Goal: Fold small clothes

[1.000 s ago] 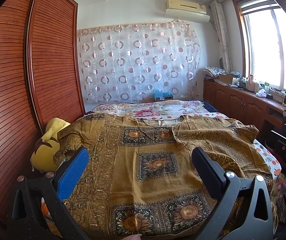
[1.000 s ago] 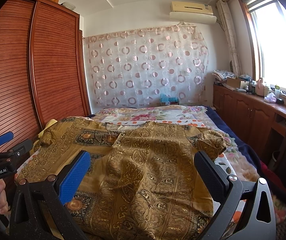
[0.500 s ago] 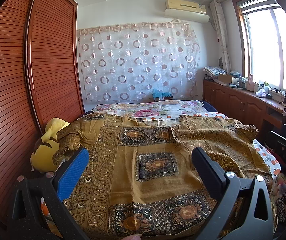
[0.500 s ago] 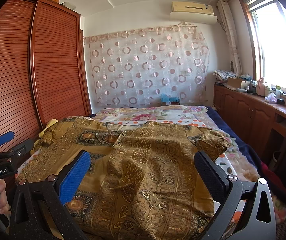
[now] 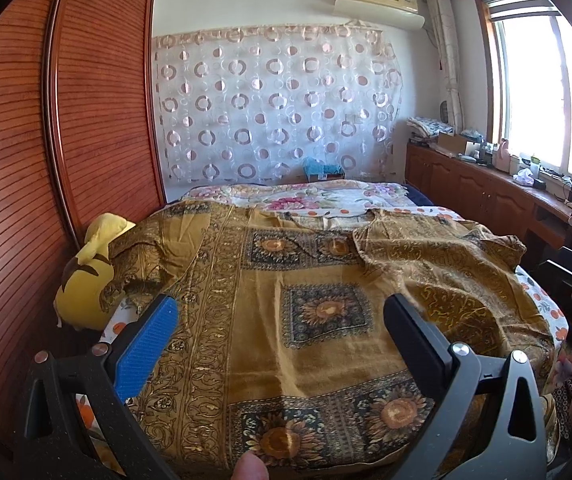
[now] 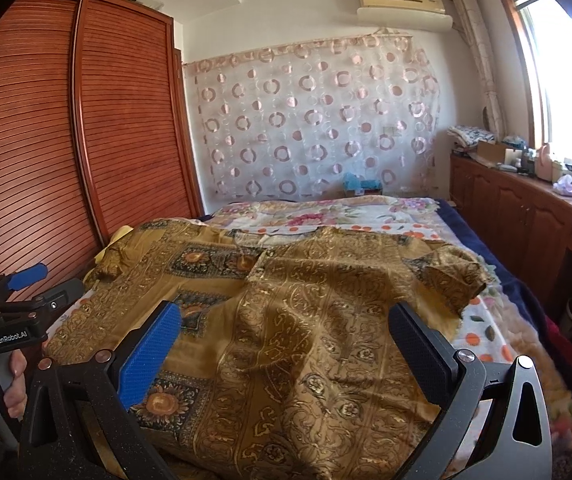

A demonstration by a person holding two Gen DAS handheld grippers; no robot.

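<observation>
Left wrist view: left gripper (image 5: pixel 280 322) jaws apart, empty, held above brown patterned garment (image 5: pixel 286 312) spread on bed (image 5: pixel 326 196), likely for flat folding. Right gripper (image 6: pixel 284 330) likewise parted, over rumpled, possibly folded-over right side; sleeve (image 6: pixel 452 276) bunched near edge.

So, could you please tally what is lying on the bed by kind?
Brown patterned garment: 1
Yellow plush toy: 1
Floral quilt: 1
Total: 3
</observation>
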